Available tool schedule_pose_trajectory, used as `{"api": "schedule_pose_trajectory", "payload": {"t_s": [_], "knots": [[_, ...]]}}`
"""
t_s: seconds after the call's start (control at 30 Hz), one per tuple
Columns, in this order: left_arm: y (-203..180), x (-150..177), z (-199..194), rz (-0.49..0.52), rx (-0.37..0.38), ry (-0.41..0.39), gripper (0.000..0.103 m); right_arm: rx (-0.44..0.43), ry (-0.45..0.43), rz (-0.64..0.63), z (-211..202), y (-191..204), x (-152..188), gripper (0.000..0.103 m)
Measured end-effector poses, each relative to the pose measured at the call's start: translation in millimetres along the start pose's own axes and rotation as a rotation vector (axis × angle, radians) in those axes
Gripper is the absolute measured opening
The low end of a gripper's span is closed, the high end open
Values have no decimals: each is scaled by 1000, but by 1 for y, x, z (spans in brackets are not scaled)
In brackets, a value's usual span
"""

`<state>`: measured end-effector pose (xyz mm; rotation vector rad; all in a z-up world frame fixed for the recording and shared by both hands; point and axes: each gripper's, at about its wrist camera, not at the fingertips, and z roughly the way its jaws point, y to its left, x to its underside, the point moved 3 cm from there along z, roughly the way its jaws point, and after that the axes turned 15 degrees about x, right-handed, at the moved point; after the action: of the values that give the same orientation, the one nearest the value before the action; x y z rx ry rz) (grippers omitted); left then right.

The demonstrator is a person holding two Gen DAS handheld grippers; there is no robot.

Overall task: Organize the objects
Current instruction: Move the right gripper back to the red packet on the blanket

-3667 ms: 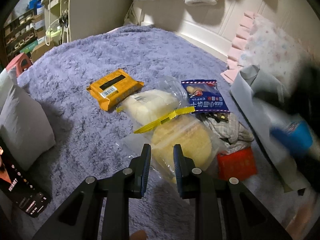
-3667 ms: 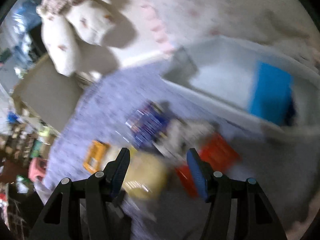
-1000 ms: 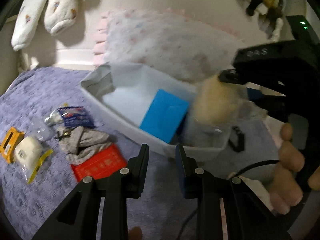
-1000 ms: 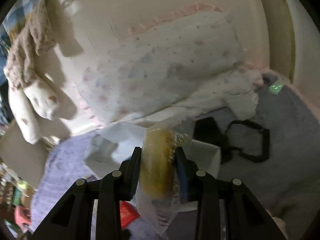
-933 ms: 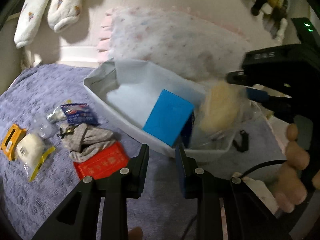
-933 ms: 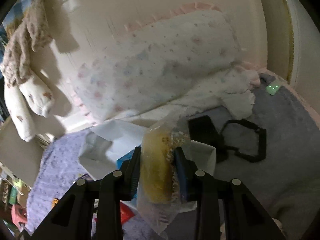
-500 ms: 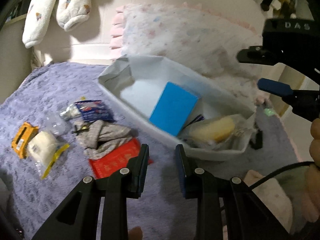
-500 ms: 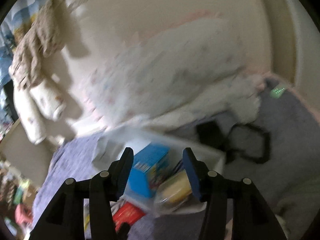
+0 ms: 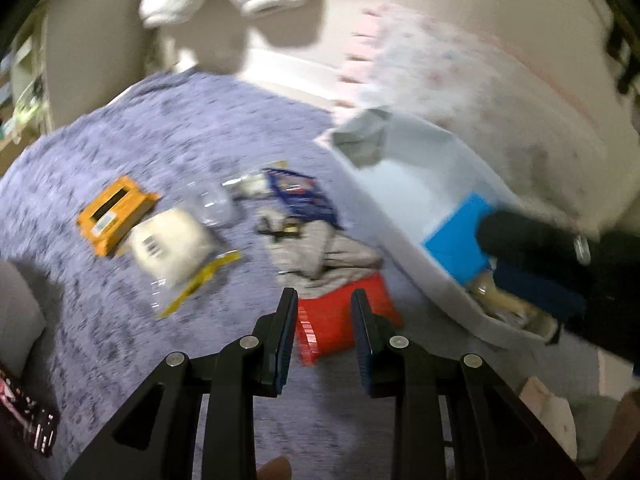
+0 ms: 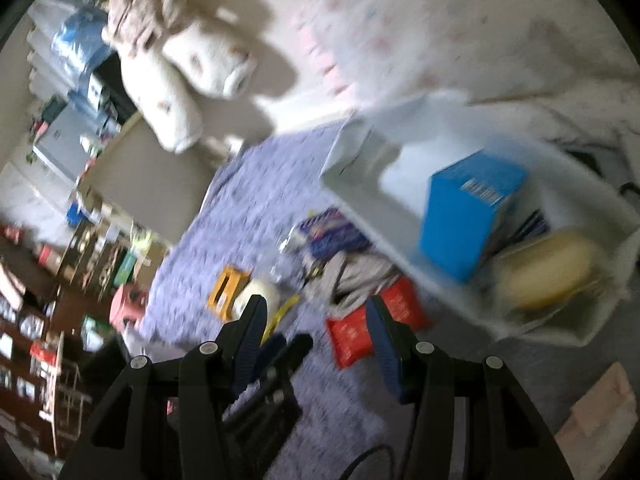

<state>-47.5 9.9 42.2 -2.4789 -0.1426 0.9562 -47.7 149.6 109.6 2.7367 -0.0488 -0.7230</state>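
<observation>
A white bin stands on the purple blanket and holds a blue box and a bagged round bread. Loose beside it lie a red packet, a grey cloth, a blue snack bag, a bagged bun with a yellow clip and an orange box. My left gripper is open and empty just above the red packet. My right gripper is open and empty, above the loose items; it shows dark at the right of the left wrist view, over the bin.
A speckled pillow leans behind the bin. Plush toys hang at the headboard. A grey cushion lies at the left edge. Shelves with clutter stand beyond the bed. A cardboard piece lies at the lower right.
The right gripper opened and left the bagged bread in the bin, then swung left over the loose items. The left gripper moved down and left toward the red packet.
</observation>
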Motion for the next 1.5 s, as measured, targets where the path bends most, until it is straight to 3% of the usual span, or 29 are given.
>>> {"api": "schedule_pose_trajectory", "payload": {"t_s": [0.13,0.23,0.33,0.47,0.57,0.8,1.0,1.1,1.2,1.37,1.4,1.5], "knots": [[35,0,-4,-88,-127,-2,26,-32,130,-38,24,16,13,50],[58,2,-4,-184,-131,0,26,-29,181,-68,38,22,21,50],[67,5,-2,-217,-142,5,26,19,219,-70,60,19,28,50],[64,7,4,-193,-181,18,26,115,202,-47,82,6,28,50],[62,7,9,-192,-166,27,26,168,162,-50,93,-1,25,50],[62,8,15,-168,-200,28,26,193,107,-91,115,-6,18,50],[64,6,11,-183,-208,6,26,195,4,-42,113,-21,4,50],[62,6,13,-177,-211,9,26,178,22,-48,126,-22,2,50],[62,7,16,-178,-209,20,26,237,95,-80,145,-22,6,50],[65,7,17,-200,-198,25,26,342,108,-95,147,-27,6,50],[65,7,17,-203,-194,27,26,367,123,-101,151,-29,7,55],[66,8,20,-209,-186,40,26,327,155,-88,156,-32,8,65]]}}
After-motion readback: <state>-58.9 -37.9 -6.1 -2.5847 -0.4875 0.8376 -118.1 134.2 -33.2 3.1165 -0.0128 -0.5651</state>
